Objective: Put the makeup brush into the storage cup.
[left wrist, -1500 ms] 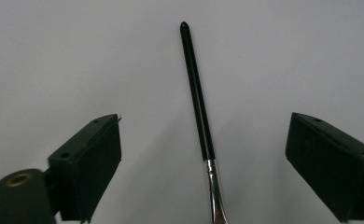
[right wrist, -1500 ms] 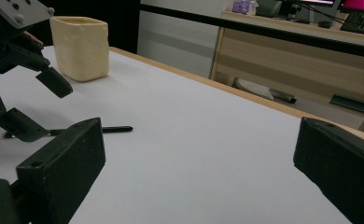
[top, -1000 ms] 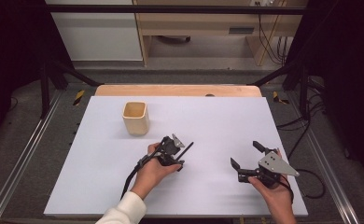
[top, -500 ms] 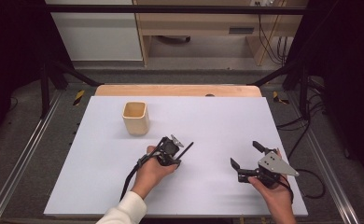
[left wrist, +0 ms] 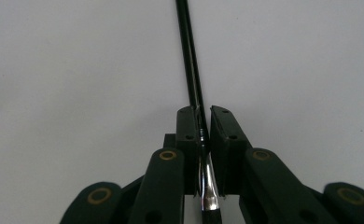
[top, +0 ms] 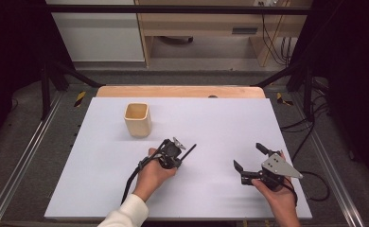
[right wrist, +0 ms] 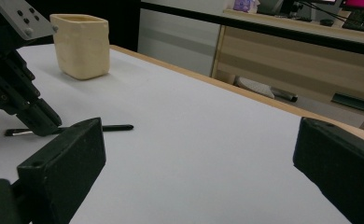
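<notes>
The left tool (top: 182, 153) is seen closed on a thin black brush (left wrist: 190, 70), its jaws having just been closing with the brush between them. In the left gripper view the pads are pressed against the shaft from both sides, at the point where the black handle meets a shiny metal ferrule (left wrist: 207, 186); the handle runs straight away from the jaws over the white surface (left wrist: 77, 70). In the high view the brush tip (top: 190, 148) is seen sticking out past the left tool toward the upper right, low over the surface near its middle. In the right gripper view the brush (right wrist: 117, 127) is shown lying level at the surface, gripped near one end by the left tool (right wrist: 42, 125); whether it is touching the surface cannot be told. A cream cup (top: 137, 119) is stood upright on the surface, beyond the left tool and a little to its left, apart from it and from the brush. The right tool (top: 250, 157) is held wide open near the surface's right front, well apart from the brush, with nothing between its jaws. Both tools are gripped by the person's hands, the left hand (top: 152, 172) coming out of a white sleeve (top: 126, 215).
</notes>
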Motion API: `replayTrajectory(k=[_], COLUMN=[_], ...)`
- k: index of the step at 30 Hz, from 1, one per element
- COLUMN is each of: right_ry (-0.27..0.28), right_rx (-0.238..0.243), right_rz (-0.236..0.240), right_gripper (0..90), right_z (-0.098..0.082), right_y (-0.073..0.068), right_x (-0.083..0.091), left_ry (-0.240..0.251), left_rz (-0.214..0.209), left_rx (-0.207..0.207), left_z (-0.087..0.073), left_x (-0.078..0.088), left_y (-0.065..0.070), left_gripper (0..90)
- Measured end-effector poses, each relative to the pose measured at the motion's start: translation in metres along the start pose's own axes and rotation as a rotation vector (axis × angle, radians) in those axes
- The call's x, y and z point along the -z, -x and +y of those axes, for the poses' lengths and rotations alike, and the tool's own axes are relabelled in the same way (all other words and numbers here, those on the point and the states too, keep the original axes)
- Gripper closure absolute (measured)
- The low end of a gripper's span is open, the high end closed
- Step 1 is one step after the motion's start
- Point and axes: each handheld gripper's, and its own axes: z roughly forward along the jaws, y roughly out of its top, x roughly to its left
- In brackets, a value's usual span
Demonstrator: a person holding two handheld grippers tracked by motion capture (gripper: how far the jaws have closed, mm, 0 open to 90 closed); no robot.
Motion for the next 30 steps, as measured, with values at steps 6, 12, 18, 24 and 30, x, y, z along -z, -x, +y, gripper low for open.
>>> replayTrajectory(k=[6, 12, 18, 24, 30], right_ry=[0.0, -0.003, -0.003, -0.008, -0.012], right_rx=[0.0, 0.001, 0.006, 0.023, 0.045], right_rz=[0.001, 0.002, 0.002, 0.0, 0.004], right_gripper=[2.6, 2.7, 2.7, 2.7, 2.7], right_z=[0.0, 0.0, 0.0, 0.001, 0.003], right_y=[0.0, 0.0, -0.001, -0.003, -0.008], right_x=[0.0, 0.0, -0.001, -0.001, -0.003], left_ry=[0.003, 0.018, 0.035, 0.034, 0.059], left_rz=[0.005, 0.009, 0.019, 0.035, 0.03], left_rx=[-0.016, -0.033, -0.054, -0.067, -0.067], left_z=[-0.001, -0.001, 0.0, 0.001, 0.002], left_x=[0.001, 0.005, 0.012, 0.02, 0.028], left_y=[0.0, 0.0, -0.001, -0.002, -0.005], left_gripper=[83.6, 83.8, 84.0, 84.0, 84.1])
